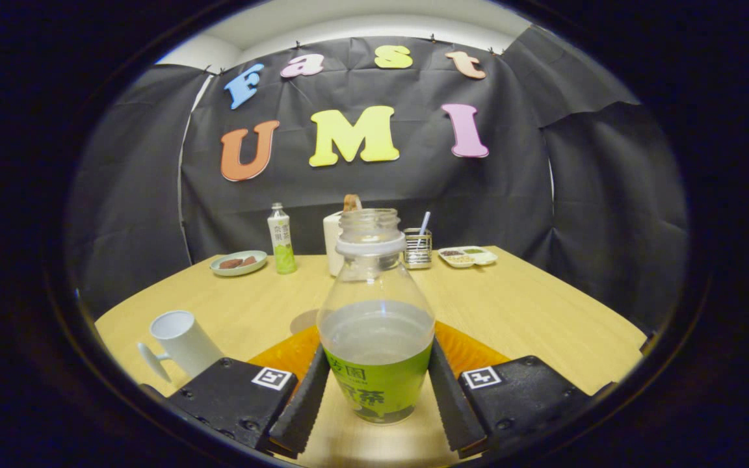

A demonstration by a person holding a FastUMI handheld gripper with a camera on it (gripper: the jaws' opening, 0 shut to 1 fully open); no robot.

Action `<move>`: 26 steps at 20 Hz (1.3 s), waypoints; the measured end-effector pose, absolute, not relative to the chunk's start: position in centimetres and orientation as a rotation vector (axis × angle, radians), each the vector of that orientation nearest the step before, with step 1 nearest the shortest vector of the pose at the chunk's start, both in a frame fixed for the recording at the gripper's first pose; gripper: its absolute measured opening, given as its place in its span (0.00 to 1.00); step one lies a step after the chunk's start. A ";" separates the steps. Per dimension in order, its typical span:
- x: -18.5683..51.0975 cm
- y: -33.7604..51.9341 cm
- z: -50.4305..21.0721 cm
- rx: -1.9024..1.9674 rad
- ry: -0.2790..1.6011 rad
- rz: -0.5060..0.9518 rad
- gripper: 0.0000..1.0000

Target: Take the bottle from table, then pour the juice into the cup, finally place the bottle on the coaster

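Note:
An uncapped clear bottle with a green label stands upright between my fingers, about half full of pale liquid. My gripper is shut on the bottle, one finger pressing each side of its label. An orange coaster lies on the wooden table, showing on both sides just behind the bottle. I cannot tell whether the bottle's base rests on anything. A white cup with a handle stands to the left of the fingers, leaning in this view.
At the far edge of the table stand a capped bottle, a plate with brown food, a white container, a metal holder and a snack tray. Black cloth walls surround the table.

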State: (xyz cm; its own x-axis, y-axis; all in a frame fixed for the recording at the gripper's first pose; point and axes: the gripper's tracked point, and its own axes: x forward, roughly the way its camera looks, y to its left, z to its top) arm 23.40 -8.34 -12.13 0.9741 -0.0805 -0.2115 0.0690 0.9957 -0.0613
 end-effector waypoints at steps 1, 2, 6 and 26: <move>23.2 -8.6 -12.2 -0.068 0.220 -0.083 0.81; 22.9 -9.0 -12.0 -0.076 0.224 -0.090 0.80; 22.0 -10.6 -10.5 -0.149 0.219 -0.120 0.80; 17.3 -8.3 3.7 -0.571 0.123 -0.306 0.80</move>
